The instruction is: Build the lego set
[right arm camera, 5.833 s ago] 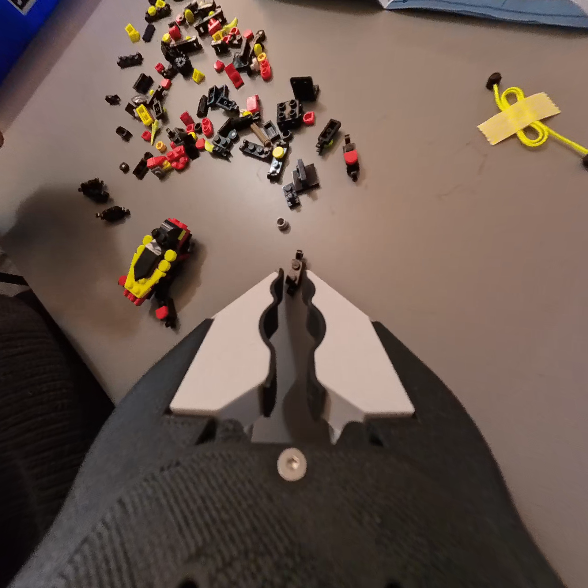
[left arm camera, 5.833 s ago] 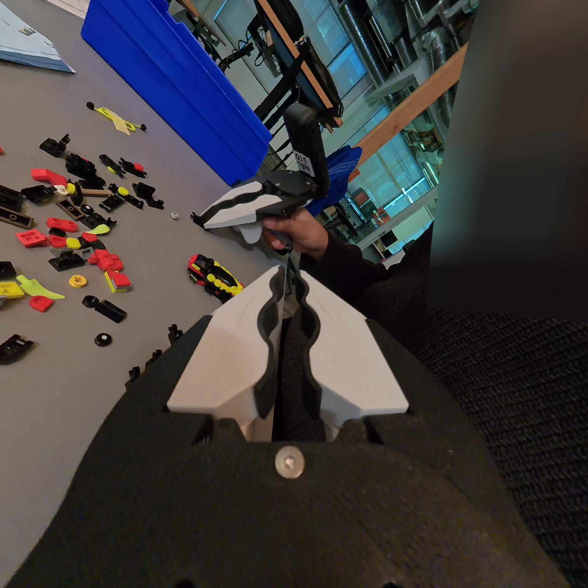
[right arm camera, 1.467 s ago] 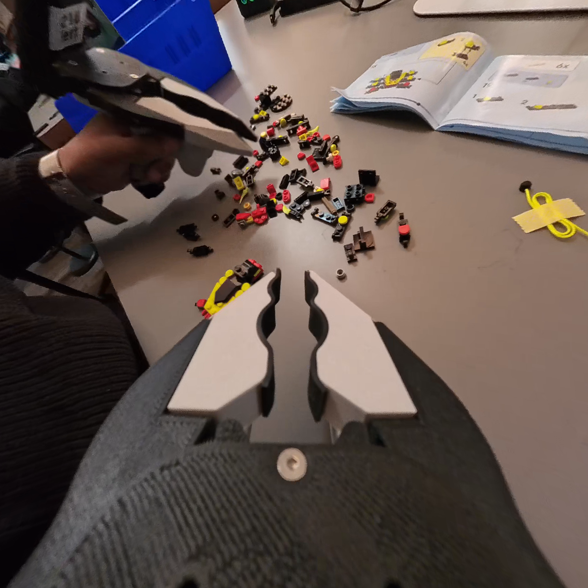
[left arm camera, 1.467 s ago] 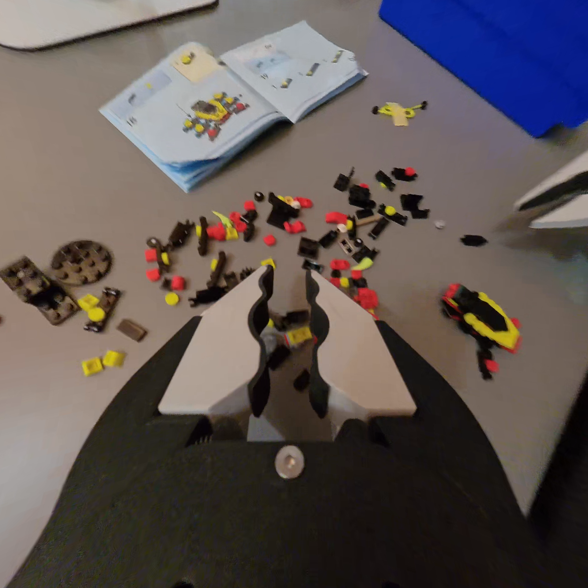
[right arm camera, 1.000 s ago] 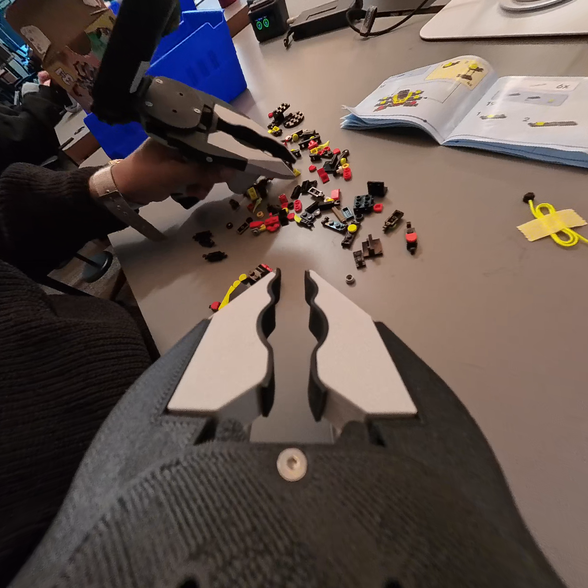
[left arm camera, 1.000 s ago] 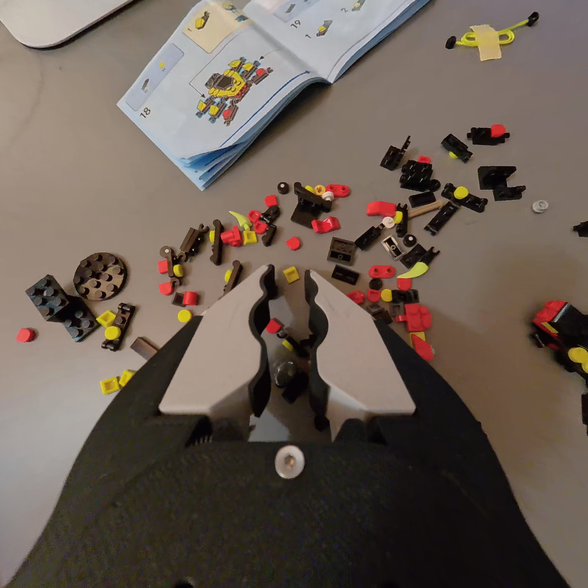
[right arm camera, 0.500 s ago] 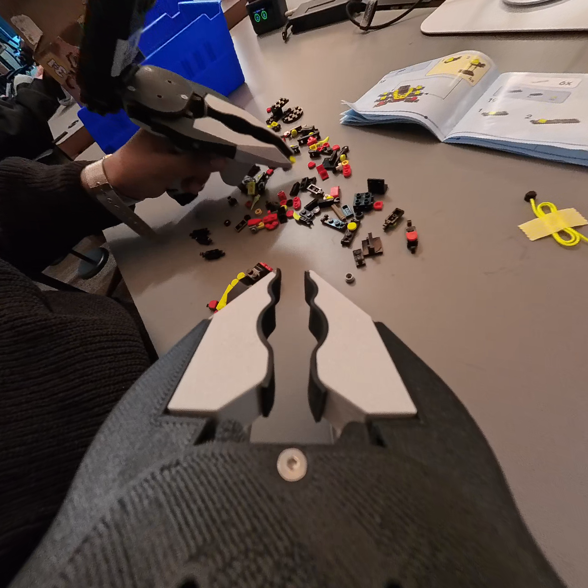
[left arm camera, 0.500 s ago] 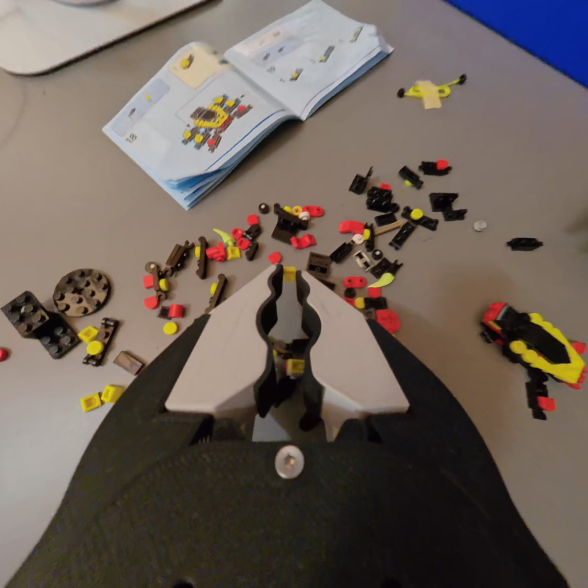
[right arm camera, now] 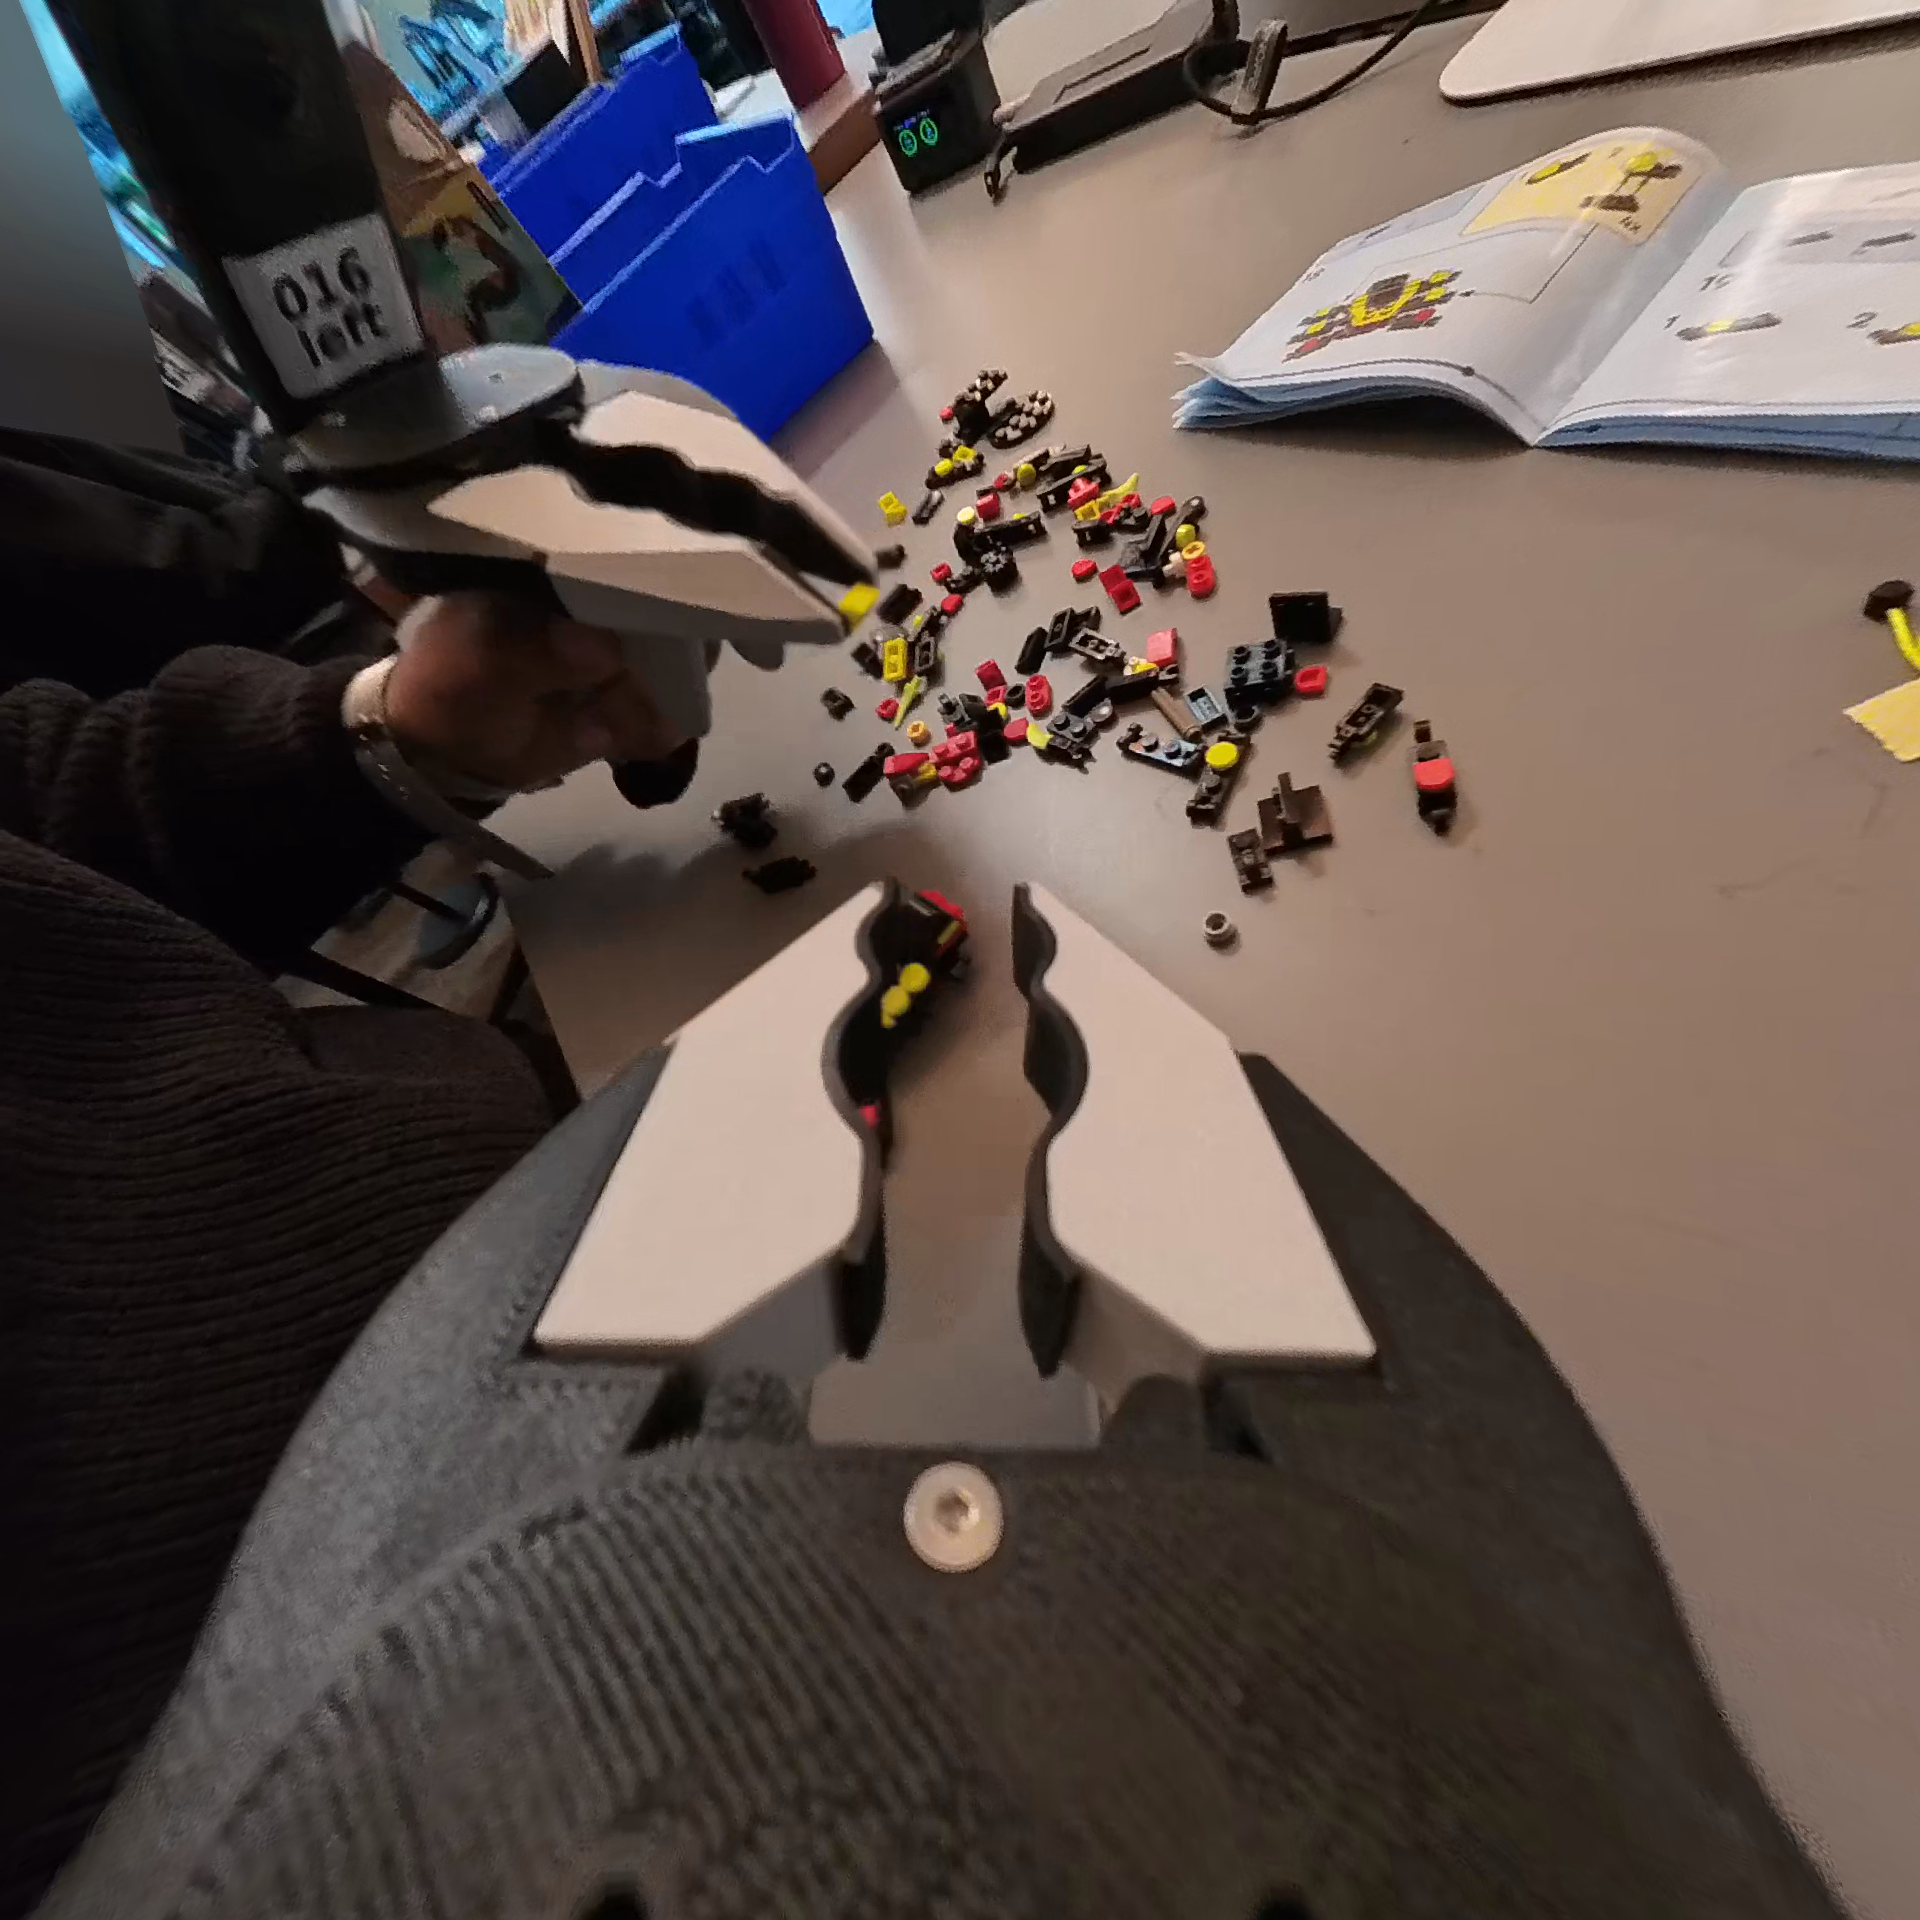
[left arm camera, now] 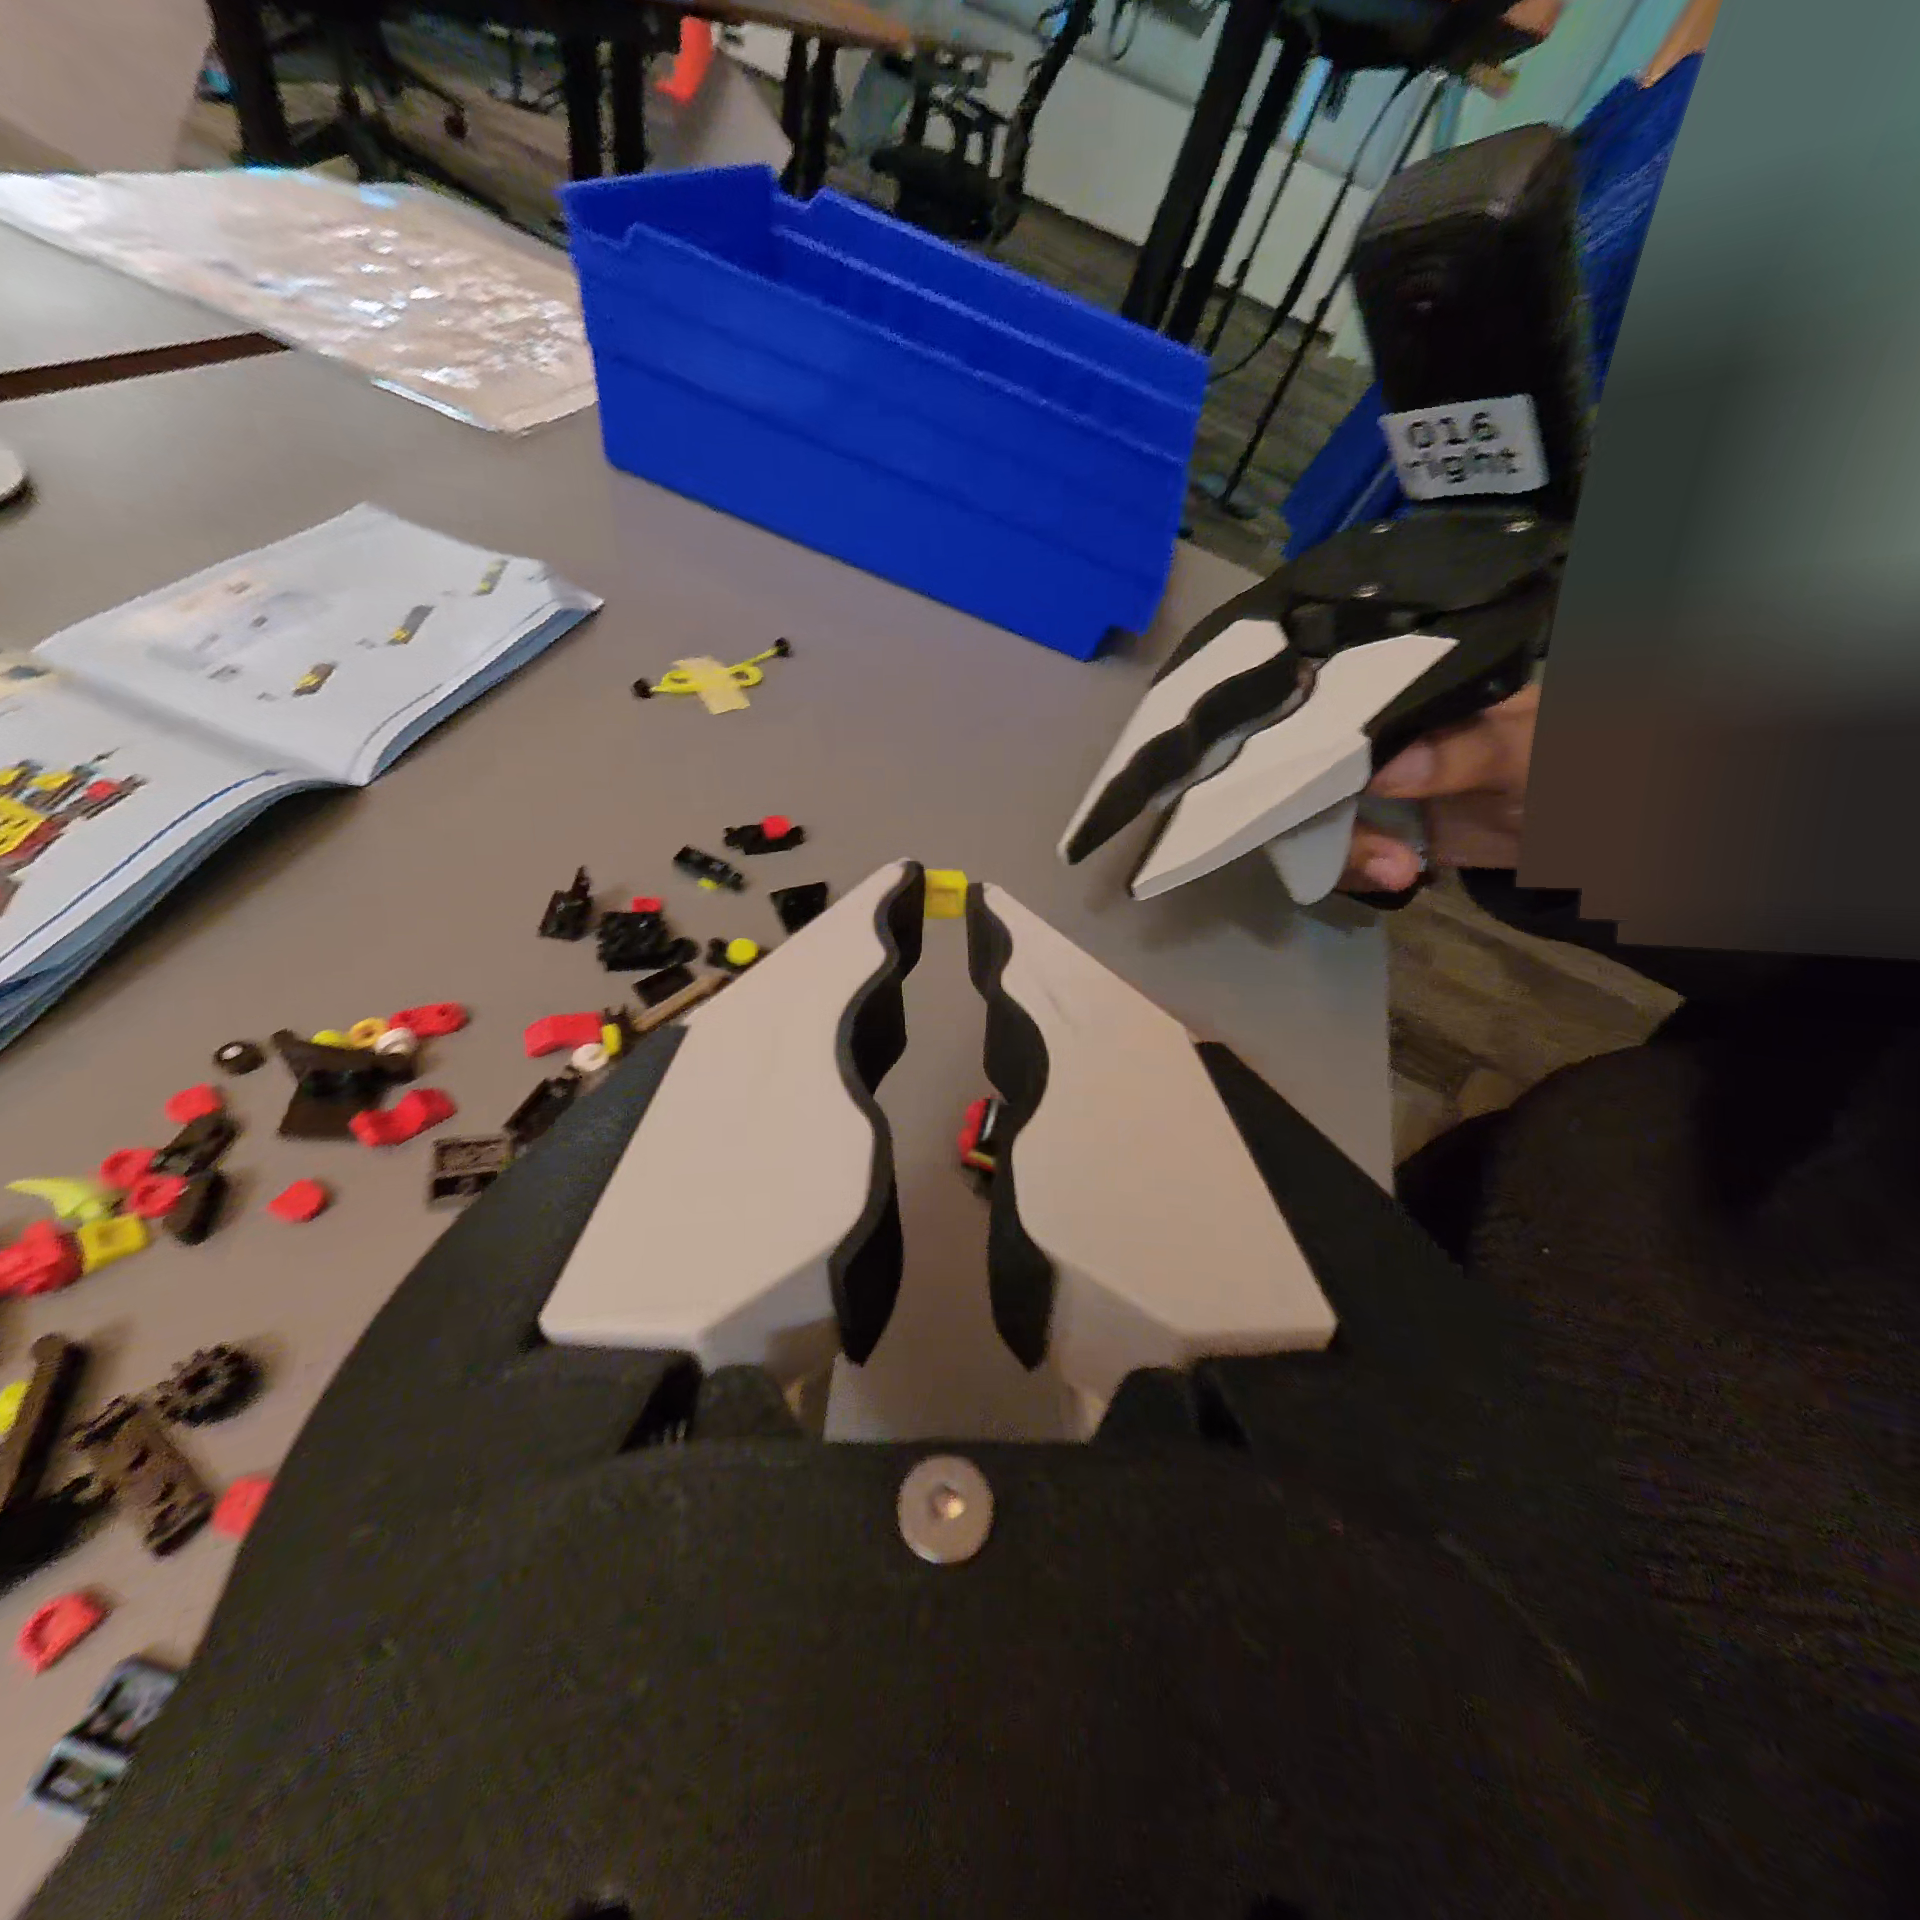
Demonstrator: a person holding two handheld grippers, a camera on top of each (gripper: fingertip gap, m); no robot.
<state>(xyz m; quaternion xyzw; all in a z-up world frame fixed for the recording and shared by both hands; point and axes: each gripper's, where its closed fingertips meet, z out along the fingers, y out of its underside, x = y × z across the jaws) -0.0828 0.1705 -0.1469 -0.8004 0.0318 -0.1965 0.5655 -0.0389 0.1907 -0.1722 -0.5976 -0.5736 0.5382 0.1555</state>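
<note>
Left tongs (left arm camera: 943,891): small yellow brick (left arm camera: 944,894) pinched at tips, raised above bench (left arm camera: 935,727).
Right tongs (right arm camera: 951,909): narrowly parted, nothing gripped; small brick car (right arm camera: 920,961) seen between, toward 11 o'clock.

Grey table (right arm camera: 1558,1039), scattered small bricks (right arm camera: 1091,665), open booklet (right arm camera: 1558,312), blue bin (left arm camera: 883,395)

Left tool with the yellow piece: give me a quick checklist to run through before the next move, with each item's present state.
1. Small yellow brick pinched at the tips of the left tool: ok.
2. Brick lifted off the grey table: ok.
3. Right tool open, holding nothing: ok.
4. Black, yellow and red model seen between the right tool's fingers, untouched: ok.
5. Brick's stud side: cannot tell.
</note>
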